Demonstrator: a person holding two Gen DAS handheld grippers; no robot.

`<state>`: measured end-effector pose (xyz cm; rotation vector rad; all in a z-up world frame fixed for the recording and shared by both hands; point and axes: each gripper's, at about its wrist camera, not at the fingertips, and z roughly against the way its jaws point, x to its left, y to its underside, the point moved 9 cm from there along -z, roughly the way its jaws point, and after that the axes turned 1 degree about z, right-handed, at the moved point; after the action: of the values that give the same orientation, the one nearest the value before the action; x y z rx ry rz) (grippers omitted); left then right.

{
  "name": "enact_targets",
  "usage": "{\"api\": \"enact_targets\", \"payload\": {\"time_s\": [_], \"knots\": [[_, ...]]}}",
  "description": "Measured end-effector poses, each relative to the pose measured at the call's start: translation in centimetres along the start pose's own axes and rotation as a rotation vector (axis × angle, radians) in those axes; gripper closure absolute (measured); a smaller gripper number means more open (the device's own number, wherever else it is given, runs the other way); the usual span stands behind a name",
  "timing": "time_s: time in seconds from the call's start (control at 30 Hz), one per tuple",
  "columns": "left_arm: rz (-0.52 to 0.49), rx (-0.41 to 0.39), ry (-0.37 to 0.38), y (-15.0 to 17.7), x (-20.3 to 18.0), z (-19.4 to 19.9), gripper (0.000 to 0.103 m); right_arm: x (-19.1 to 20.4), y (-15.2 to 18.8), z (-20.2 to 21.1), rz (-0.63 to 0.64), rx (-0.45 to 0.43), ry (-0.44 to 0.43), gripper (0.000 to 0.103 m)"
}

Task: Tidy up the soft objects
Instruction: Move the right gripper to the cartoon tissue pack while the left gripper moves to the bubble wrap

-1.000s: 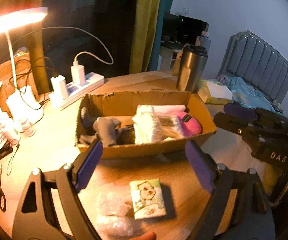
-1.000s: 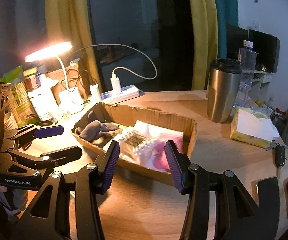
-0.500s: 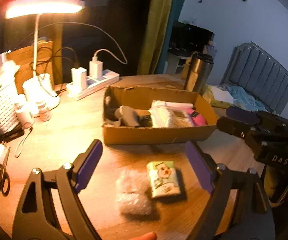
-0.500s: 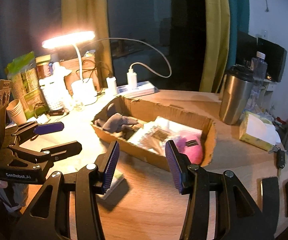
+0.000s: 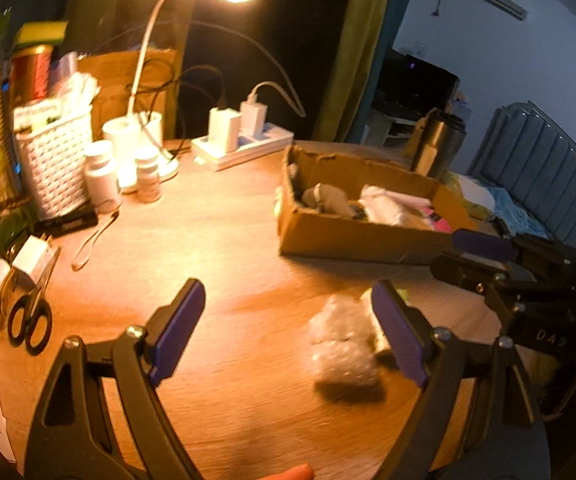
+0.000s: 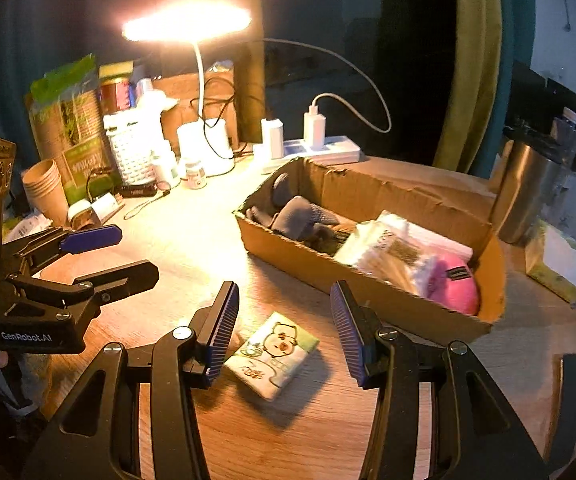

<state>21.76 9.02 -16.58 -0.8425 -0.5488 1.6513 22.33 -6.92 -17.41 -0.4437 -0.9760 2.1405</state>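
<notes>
A cardboard box (image 6: 367,292) on the wooden table holds a grey plush toy (image 6: 299,220), white packets (image 6: 383,248) and a pink soft item (image 6: 453,284). A tissue pack with a cartoon bear (image 6: 274,354) lies flat on the table in front of the box, below and between the spread fingers of my right gripper (image 6: 286,328), which is open and not touching it. My left gripper (image 5: 288,332) is open with nothing in it. A bubble-wrap bundle (image 5: 343,344) lies by its right finger (image 5: 399,336), which hides most of the pack. The box (image 5: 351,236) sits farther back.
A lit desk lamp (image 6: 186,28), power strip with chargers (image 6: 311,148), white basket (image 5: 54,160), pill bottles (image 5: 102,176) and scissors (image 5: 28,316) crowd the left. A steel tumbler (image 6: 527,188) and a tissue box (image 6: 555,260) stand right of the cardboard box.
Both views have swung left, so the box sits farther right. The tissue pack has come in between my right fingers. In the left view the bundle and pack slid toward the right finger.
</notes>
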Motion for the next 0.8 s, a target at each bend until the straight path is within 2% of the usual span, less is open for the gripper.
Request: {"api": "enact_targets", "payload": {"time_s": [0.23, 0.6, 0.63, 0.67, 0.7, 0.8], "knots": [[0.032, 0.029, -0.012, 1.4, 2.3, -1.0, 0.017, 1.3, 0.5, -2.0, 0.013, 0.037, -0.014, 0.052], [0.037, 0.080, -0.014, 3.4, 2.7, -2.6, 0.017, 1.1, 3.2, -4.8, -0.022, 0.119, -0.030, 0.052], [0.037, 0.085, -0.015, 3.5, 2.7, -2.8, 0.017, 1.1, 3.6, -5.1, -0.022, 0.131, -0.033, 0.050], [0.036, 0.088, -0.015, 3.6, 2.7, -2.9, 0.017, 1.1, 4.0, -5.4, -0.021, 0.143, -0.030, 0.039], [0.036, 0.091, -0.017, 3.7, 2.7, -3.0, 0.017, 1.1, 4.3, -5.6, -0.018, 0.147, -0.025, 0.032], [0.032, 0.099, -0.021, 4.0, 2.5, -3.2, 0.017, 0.8, 4.9, -5.8, -0.014, 0.145, -0.014, 0.032]]}}
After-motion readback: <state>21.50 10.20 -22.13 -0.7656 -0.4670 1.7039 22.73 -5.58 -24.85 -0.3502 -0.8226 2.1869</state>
